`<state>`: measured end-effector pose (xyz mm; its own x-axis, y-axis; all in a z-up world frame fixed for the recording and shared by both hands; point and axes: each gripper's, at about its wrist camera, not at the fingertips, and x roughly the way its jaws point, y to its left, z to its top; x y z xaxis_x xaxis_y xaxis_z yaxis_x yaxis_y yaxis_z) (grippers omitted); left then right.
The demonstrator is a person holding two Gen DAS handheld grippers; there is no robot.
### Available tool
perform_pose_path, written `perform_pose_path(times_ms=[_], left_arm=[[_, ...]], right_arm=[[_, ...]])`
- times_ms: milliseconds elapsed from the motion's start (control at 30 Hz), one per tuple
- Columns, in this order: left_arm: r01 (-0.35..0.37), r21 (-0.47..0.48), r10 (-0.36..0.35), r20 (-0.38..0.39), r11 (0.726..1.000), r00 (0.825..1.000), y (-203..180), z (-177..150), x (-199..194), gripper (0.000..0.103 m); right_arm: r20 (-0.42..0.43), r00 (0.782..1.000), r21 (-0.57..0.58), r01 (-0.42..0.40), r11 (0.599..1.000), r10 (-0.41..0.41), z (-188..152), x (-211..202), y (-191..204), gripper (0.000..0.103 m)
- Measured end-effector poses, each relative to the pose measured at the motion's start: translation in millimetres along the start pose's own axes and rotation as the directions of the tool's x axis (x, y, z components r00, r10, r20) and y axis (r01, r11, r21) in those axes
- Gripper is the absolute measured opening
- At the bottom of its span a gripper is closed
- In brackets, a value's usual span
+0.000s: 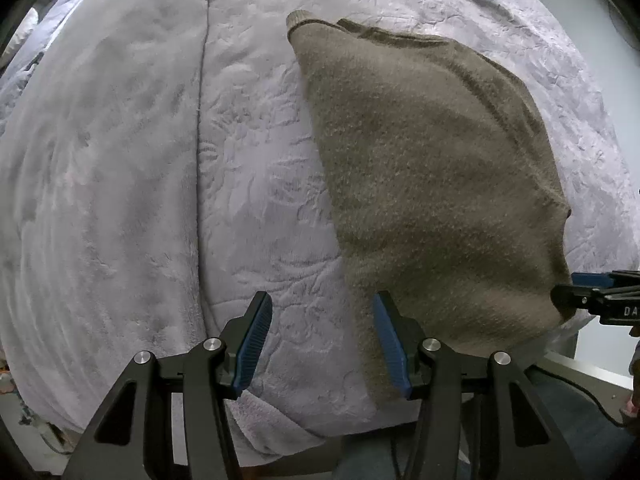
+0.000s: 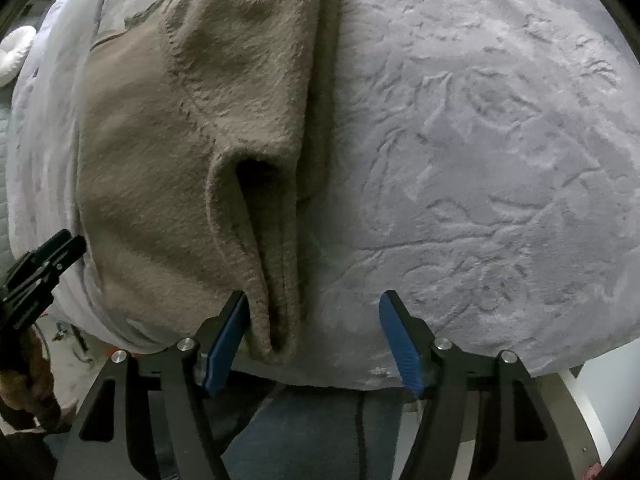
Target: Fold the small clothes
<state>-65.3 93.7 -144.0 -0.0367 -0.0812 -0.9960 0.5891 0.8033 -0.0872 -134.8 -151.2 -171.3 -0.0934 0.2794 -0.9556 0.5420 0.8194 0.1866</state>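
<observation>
Right gripper (image 2: 316, 340) open at sweater (image 2: 192, 128) hem, blanket (image 2: 480, 160) beside

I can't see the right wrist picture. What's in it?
A fuzzy brown sweater lies partly folded on a pale purple blanket. The right tool hangs open over the sweater's near edge, gripping nothing.
</observation>
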Motion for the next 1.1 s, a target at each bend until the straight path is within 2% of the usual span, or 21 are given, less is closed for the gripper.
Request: perform_pose_path(times_ms=[133, 300, 367, 533, 667, 900, 1100], left_arm=[[-0.004, -0.003, 0.004, -0.003, 1.0, 1.0, 0.1, 1.2, -2.5, 0.054], [-0.002, -0.015, 0.002, -0.044, 1.0, 0.999, 3.5, -4.1, 8.4, 0.054], [-0.004, -0.014, 0.003, -0.051, 1.0, 0.999, 3.6, -5.9, 13.2, 0.054], [-0.028, 0.001, 0.028, -0.07, 1.0, 0.997, 1.3, -9.6, 26.8, 0.054], [-0.065, 0.023, 0.067, -0.106, 0.998, 0.992, -2.4, -13.9, 38.9, 0.054], [-0.052, -0.006, 0.051, -0.094, 0.999, 0.994, 3.8, -21.0, 31.2, 0.054], [-0.051, 0.008, 0.051, -0.086, 0.999, 0.995, 7.3, -17.1, 24.9, 0.054]], right_arm=[[0.01, 1.0, 0.003, 0.015, 1.0, -0.015, 3.7, -4.3, -7.9, 0.07], [0.009, 1.0, -0.057, 0.027, 0.998, -0.026, 1.9, 2.8, 4.3, 0.039], [0.011, 0.999, -0.074, 0.045, 0.996, -0.044, 3.3, 5.4, 7.0, 0.035], [0.008, 0.998, -0.081, 0.06, 0.995, -0.06, 7.5, 11.5, -0.4, 0.035], [0.013, 0.999, -0.07, 0.046, 0.997, -0.045, 4.4, 13.3, -7.9, 0.04], [0.021, 1.0, -0.055, -0.007, 0.998, 0.009, -6.4, 6.0, -23.2, 0.042], [0.03, 0.999, -0.051, -0.01, 0.999, 0.011, -5.4, -8.6, -39.2, 0.043]])
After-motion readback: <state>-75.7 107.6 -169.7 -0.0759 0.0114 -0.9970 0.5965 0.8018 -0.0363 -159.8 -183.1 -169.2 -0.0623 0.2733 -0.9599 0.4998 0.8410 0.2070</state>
